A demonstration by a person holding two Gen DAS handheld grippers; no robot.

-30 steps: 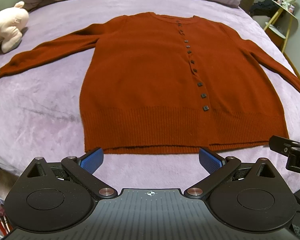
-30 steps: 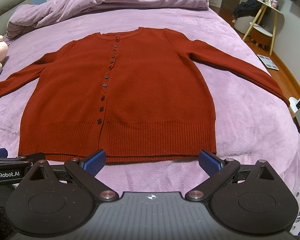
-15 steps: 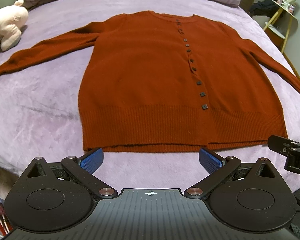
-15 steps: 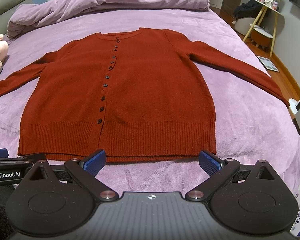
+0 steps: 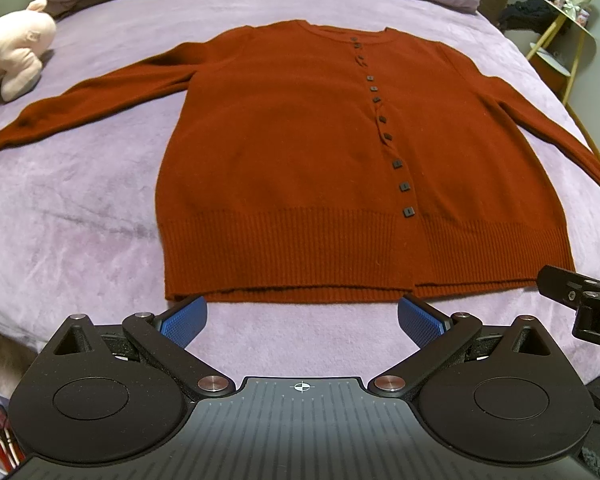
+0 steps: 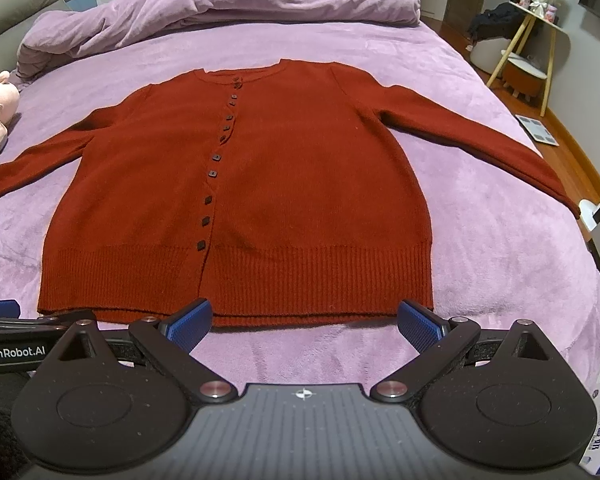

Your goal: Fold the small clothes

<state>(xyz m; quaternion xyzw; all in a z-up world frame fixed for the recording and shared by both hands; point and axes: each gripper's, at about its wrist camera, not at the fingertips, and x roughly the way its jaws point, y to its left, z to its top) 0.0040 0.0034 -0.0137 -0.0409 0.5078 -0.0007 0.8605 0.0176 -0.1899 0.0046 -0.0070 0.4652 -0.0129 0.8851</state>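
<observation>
A rust-red buttoned cardigan (image 5: 300, 168) lies flat and face up on the purple bed, both sleeves spread out; it also shows in the right wrist view (image 6: 260, 200). My left gripper (image 5: 302, 320) is open and empty, its blue pads just short of the ribbed hem near the left half. My right gripper (image 6: 304, 322) is open and empty, just short of the hem's right half. Each gripper's body shows at the edge of the other's view.
A pink plush toy (image 5: 16, 56) lies at the bed's left side. A bunched purple duvet (image 6: 220, 8) lies across the head of the bed. A small side table (image 6: 536, 36) and a floor scale (image 6: 538, 130) stand right of the bed.
Both grippers have crept slightly forward toward the cardigan's hem. The cardigan has not moved.
</observation>
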